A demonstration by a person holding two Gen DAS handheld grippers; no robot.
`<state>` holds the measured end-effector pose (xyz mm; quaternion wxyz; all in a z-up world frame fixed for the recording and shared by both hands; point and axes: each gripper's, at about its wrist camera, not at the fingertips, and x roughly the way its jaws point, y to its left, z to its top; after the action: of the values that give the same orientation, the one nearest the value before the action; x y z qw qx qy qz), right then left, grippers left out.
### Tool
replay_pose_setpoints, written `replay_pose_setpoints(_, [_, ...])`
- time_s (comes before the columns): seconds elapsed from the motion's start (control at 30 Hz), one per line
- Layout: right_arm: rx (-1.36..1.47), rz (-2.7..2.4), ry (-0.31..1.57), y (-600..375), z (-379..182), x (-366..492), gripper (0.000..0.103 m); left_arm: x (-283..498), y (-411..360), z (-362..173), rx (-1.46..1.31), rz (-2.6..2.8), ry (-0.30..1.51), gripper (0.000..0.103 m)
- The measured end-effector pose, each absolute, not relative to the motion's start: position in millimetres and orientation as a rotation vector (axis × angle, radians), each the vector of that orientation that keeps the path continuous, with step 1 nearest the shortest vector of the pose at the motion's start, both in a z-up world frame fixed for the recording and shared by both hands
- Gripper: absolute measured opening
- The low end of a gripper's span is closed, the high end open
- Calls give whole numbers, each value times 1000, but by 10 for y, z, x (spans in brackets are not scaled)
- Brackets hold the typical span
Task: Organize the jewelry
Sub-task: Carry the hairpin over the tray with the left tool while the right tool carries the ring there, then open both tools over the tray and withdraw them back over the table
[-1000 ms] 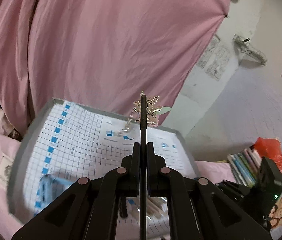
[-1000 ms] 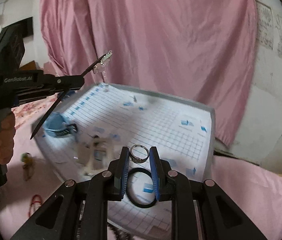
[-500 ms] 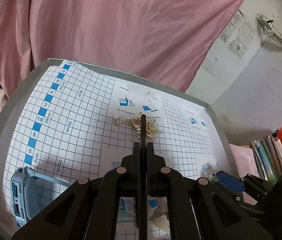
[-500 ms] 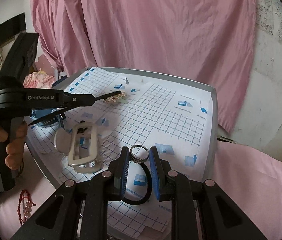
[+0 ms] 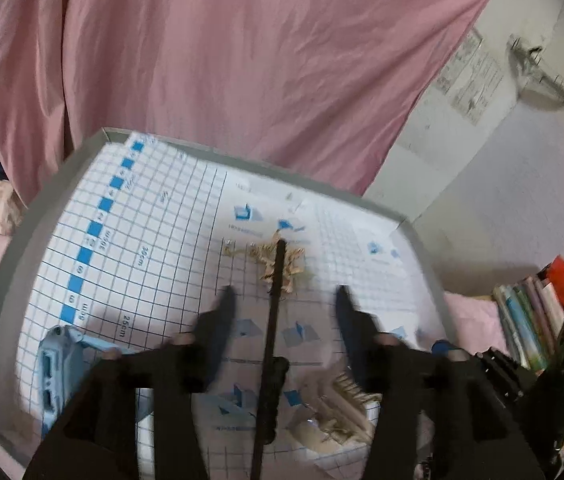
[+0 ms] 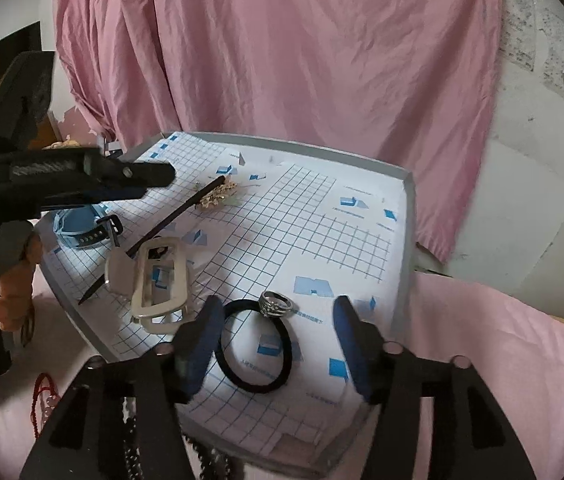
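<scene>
Both my grippers now gape: the left gripper [image 5: 282, 300] has released the gold hair stick [image 5: 277, 268] mid-tray [image 6: 408, 216]; the right gripper [image 6: 273, 320] dropped the silver ring [image 6: 275, 304] on the tray's near side.

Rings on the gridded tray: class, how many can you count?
1. The silver ring lies on the gridded tray, touching the far edge of the black hair tie, between the open right gripper's fingers. Others may be hidden.

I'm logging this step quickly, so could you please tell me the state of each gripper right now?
Left gripper: open, holding nothing; gold necklace lies on the tray.
Right gripper: open, holding nothing; silver ring lies on the tray.
</scene>
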<state>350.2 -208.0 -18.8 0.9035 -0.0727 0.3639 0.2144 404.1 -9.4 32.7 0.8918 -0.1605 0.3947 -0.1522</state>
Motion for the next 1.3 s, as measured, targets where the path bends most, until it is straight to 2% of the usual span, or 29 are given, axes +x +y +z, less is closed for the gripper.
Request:
replay_pose_setpoints(0.17, [-129,434,684,-2153,-13,3235,86,3801,-4,540,-354,-312,759,78])
replay_pose_setpoints(0.3, [-119,439,625,-2171,127,3011,103,3525,-1,679,-299,-303,710,79])
replay_pose_setpoints(0.63, [-153,436,507,-2141,274,2424,103,2664,58,837,-202,-257,561,80])
replay_pose_setpoints(0.9, [-120,450,479,-2248,286,1971,103,2114,284,752,-213,-227,468,81])
replay_pose_setpoints(0.97, [-121,455,485,-2262,267,1884,103,1990,376,718,-215,-199,453,97])
replay_pose_setpoints(1.3, [-157,479,562,-2253,15,1554,103,1451,836,529,-255,-120,450,99])
